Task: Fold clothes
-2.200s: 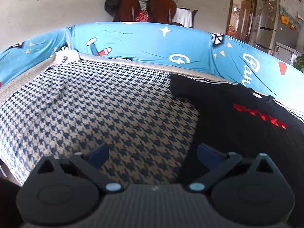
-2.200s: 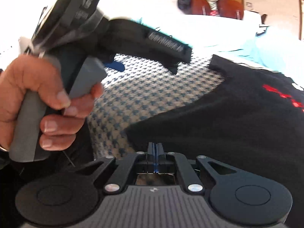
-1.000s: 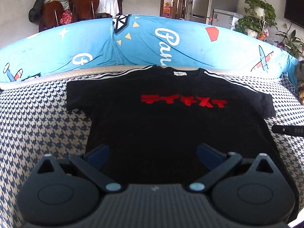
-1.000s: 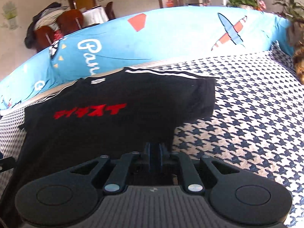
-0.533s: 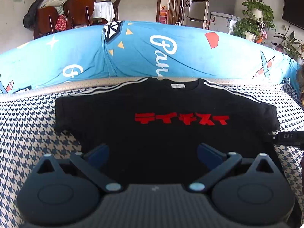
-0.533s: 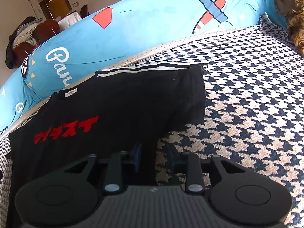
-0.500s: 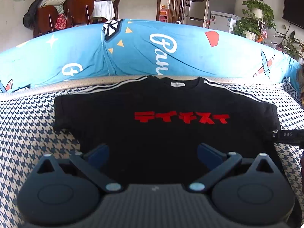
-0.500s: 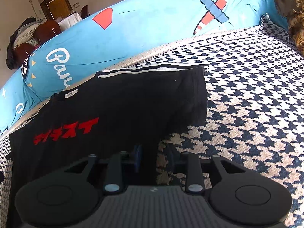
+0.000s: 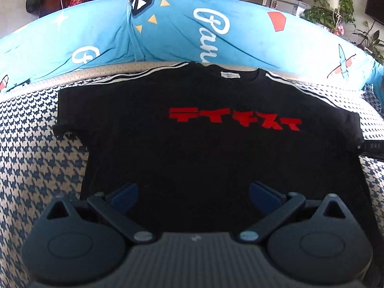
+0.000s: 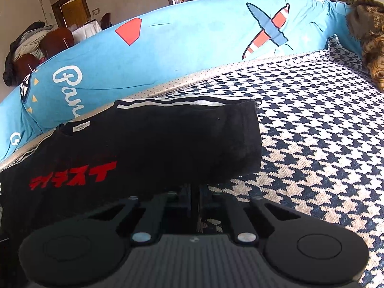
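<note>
— Where's the shirt?
— The black T-shirt (image 9: 216,148) lies flat, face up, on the houndstooth sofa cover (image 9: 36,168), collar toward the blue backrest (image 9: 168,31).
— And the grippers?
— The left gripper (image 9: 193,192) hovers over the hem, jaws wide. The right gripper (image 10: 194,192) has its jaws pinched together at the right sleeve's lower edge.

A houndstooth sofa seat (image 9: 36,168) (blue-and-cream) bears a black T-shirt (image 9: 204,148).
</note>
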The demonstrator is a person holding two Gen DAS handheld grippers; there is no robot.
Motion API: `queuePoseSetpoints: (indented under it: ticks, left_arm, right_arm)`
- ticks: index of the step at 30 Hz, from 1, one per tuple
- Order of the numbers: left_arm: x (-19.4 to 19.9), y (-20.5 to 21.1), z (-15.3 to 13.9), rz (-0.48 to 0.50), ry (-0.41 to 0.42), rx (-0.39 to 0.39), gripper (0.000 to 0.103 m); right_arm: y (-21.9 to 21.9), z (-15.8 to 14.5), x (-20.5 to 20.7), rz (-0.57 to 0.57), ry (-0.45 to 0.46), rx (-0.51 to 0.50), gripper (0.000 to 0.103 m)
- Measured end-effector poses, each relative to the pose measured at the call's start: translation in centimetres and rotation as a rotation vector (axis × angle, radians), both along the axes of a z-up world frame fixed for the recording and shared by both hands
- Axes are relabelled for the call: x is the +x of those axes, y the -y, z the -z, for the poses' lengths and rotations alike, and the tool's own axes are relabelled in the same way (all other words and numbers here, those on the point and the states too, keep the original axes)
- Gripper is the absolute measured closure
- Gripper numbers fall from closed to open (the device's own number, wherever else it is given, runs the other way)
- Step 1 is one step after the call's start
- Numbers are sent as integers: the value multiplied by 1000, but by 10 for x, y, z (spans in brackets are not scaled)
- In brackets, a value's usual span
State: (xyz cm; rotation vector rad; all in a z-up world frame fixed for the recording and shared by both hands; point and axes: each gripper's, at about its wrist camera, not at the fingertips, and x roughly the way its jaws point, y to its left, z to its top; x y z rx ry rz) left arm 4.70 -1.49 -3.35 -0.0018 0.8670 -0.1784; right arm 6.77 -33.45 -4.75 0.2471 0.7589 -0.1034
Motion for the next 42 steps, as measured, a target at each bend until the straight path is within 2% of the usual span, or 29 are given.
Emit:
queuePoseSetpoints:
  ticks: [3, 7, 12, 19, 22, 24, 29, 35, 37, 38, 39, 42]
  left_arm:
    - [3, -3, 5, -10, -20, 8, 0]
    - [6, -8, 9, -26, -34, -1, 0]
    - [7, -11, 10, -40, -32, 1, 0]
    - [10, -12, 11, -49, -32, 2, 0]
    - [11, -13, 11, -53, -29, 3, 0]
    - [12, -14, 11, -58, -30, -1, 0]
    - [14, -16, 13, -66, -42, -5, 0]
    - [15, -18, 16, -67, -58, -11, 0]
    - [16, -19, 17, -70, -65, -17, 0]
    - [17, -20, 17, -72, -69, -21, 0]
    - [17, -20, 18, -74, -69, -21, 0]
    - [17, -22, 18, -79, -72, -23, 0]
  right_arm:
    - [4, 1, 1, 33, -16, 43, 97]
    - [23, -5, -2, 90, -15, 183, 96]
    - [36, -17, -8, 148, 15, 163, 89]
    - [61, -14, -4, 230, 59, 225, 87]
    - [65, -14, 0, 239, 90, 244, 78]
    - [67, -14, 3, 248, 107, 252, 67]
    - [64, -10, 13, 260, 117, 238, 59]
    - [58, 1, 25, 252, 99, 208, 59]
    - [56, 2, 28, 248, 105, 196, 68]
    - [55, 3, 30, 243, 103, 199, 79]
    - [55, 4, 31, 239, 101, 201, 85]
    - [51, 4, 33, 239, 99, 184, 92]
